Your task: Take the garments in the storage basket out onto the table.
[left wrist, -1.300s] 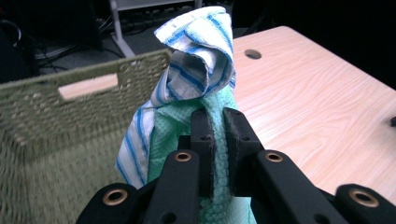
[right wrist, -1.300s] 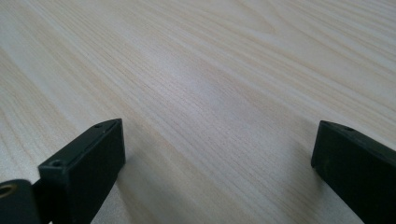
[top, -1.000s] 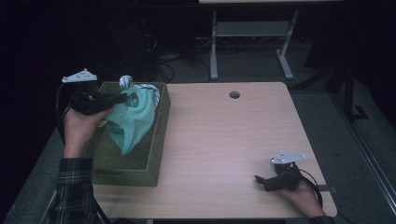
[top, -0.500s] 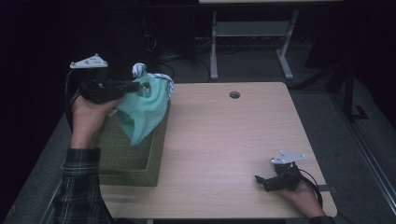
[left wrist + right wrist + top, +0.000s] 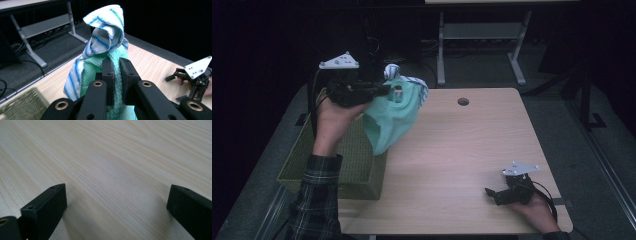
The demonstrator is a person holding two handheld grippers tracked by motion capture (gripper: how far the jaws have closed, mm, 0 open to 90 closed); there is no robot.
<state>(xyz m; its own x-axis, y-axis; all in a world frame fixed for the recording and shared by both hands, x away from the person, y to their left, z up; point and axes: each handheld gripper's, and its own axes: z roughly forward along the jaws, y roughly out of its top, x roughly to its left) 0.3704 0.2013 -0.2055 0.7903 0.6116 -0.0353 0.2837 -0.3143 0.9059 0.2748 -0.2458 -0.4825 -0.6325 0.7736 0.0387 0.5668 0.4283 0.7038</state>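
Observation:
My left gripper (image 5: 384, 90) (image 5: 117, 68) is shut on a bundle of cloth: a mint-green towel (image 5: 392, 120) (image 5: 117, 82) with a blue-and-white striped cloth (image 5: 409, 80) (image 5: 107, 32) caught at its top. The bundle hangs in the air above the right edge of the green woven basket (image 5: 347, 160) and the table's left part. My right gripper (image 5: 494, 192) (image 5: 115, 202) rests low over the wooden table (image 5: 462, 145) near its front right corner, jaws wide apart with nothing between them. It also appears far off in the left gripper view (image 5: 192, 77).
A round cable hole (image 5: 463, 101) sits near the table's far edge. A metal desk frame (image 5: 482, 45) stands on the dark floor behind the table. The basket takes up the table's left side.
The left gripper has lifted the cloth bundle out of the basket and carried it up, away and to the right. The right gripper has stayed where it was.

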